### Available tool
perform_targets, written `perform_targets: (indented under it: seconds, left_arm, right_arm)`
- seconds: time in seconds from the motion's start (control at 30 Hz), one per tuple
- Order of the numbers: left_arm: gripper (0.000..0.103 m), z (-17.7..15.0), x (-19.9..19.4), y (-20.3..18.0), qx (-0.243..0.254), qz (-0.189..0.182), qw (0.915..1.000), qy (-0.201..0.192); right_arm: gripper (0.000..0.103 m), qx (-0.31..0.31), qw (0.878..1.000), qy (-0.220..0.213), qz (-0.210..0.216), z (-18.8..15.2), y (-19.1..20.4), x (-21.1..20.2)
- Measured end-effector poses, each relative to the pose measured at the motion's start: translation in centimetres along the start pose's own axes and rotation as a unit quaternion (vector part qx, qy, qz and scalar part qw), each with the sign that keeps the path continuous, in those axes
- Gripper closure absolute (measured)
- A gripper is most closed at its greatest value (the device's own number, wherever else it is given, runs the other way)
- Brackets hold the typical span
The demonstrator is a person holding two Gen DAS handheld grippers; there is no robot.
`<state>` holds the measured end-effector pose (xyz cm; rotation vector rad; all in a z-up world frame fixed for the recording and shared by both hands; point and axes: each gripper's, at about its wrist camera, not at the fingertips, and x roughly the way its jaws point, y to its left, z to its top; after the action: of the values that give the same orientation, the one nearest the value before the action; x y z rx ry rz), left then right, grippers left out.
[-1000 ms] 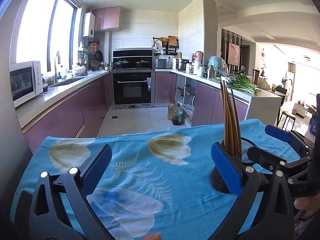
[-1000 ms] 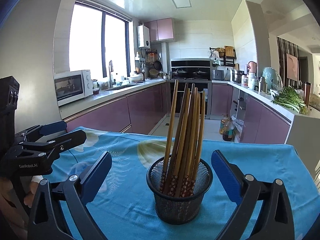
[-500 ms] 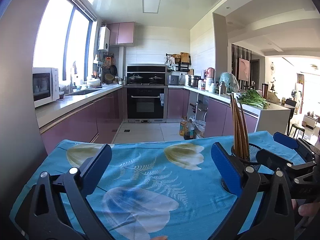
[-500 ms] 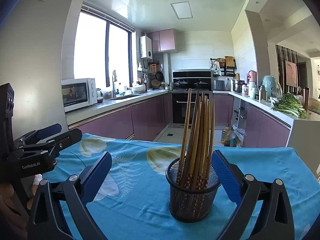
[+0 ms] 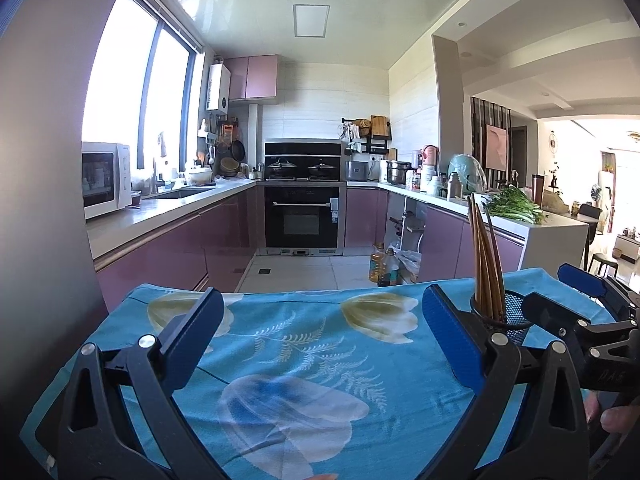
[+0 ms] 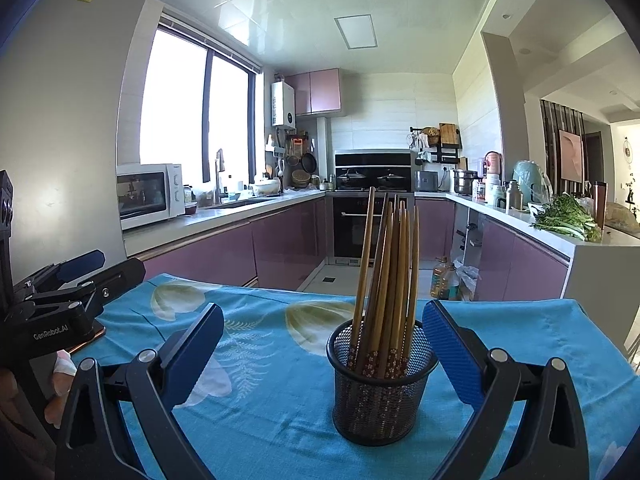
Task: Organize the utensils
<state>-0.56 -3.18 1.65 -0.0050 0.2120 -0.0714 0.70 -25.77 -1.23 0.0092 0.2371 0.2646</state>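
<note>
**Chopsticks in the mesh cup, both grippers wide apart**

While the right wrist view looks straight at the black mesh cup [image 6: 379, 384], the left wrist view shows only a small part of it, behind the left gripper's own right finger. The cup stands upright on the blue flowered tablecloth [image 6: 280, 408], and the wooden chopsticks [image 6: 390, 272] stand inside it, leaning a little, with their patterned ends down in the mesh. Only the right view shows these patterned ends; in the left view just the plain upper shafts can be seen.

The right gripper [image 6: 323, 354] has its blue fingers far apart and holds nothing. The cup sits between them, nearer to the right finger, and I cannot tell whether that finger touches it.

The left gripper [image 5: 318, 334] also has its fingers spread wide, with only bare cloth between them. In its view the right gripper appears at the far right edge, just beside the cup, with part of a hand [image 5: 618, 420] under it. The right view in turn shows the left gripper from the side at the left edge, well apart from the cup.

A microwave [image 6: 150, 194] on the counter and green vegetables [image 6: 568, 218] on the other counter appear in both views.
</note>
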Motion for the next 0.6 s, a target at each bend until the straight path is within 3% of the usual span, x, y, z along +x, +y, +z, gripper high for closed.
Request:
perform_targets:
  seconds: [0.6]
  left_arm:
    - [0.005, 0.04, -0.58, 0.12, -0.001, 0.01, 0.9999, -0.007]
  right_arm:
    - [0.007, 0.005, 1.0, -0.008, -0.005, -0.07, 0.11, -0.1]
